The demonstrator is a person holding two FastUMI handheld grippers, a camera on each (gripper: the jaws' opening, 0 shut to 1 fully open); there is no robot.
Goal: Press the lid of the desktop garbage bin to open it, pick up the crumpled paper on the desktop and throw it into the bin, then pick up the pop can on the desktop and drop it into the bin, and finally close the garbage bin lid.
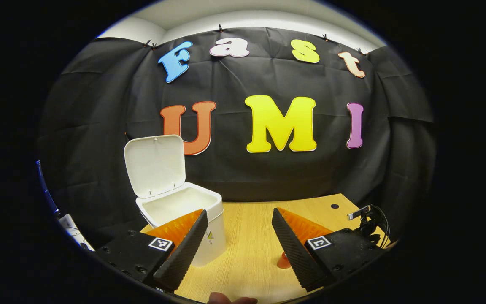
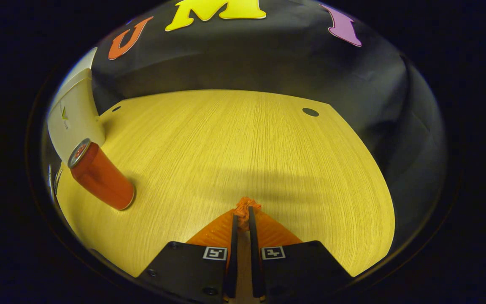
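Note:
The white desktop bin (image 1: 184, 211) stands on the wooden table with its lid (image 1: 155, 165) swung up and open. My left gripper (image 1: 238, 240) hangs open in front of it, its left finger overlapping the bin's front wall, nothing between the fingers. In the right gripper view the bin's side (image 2: 74, 118) is at the far left, and the red pop can (image 2: 99, 175) stands upright just in front of it. My right gripper (image 2: 243, 217) is shut low over the table, pinching a small orange crumpled paper (image 2: 243, 207) at its tips, well right of the can.
The table (image 2: 247, 143) has a small round hole near its far right corner (image 2: 310, 112). A small black device with cables (image 1: 367, 217) sits at the table's right edge. Something orange-red (image 1: 284, 261) peeks out beside my left gripper's right finger.

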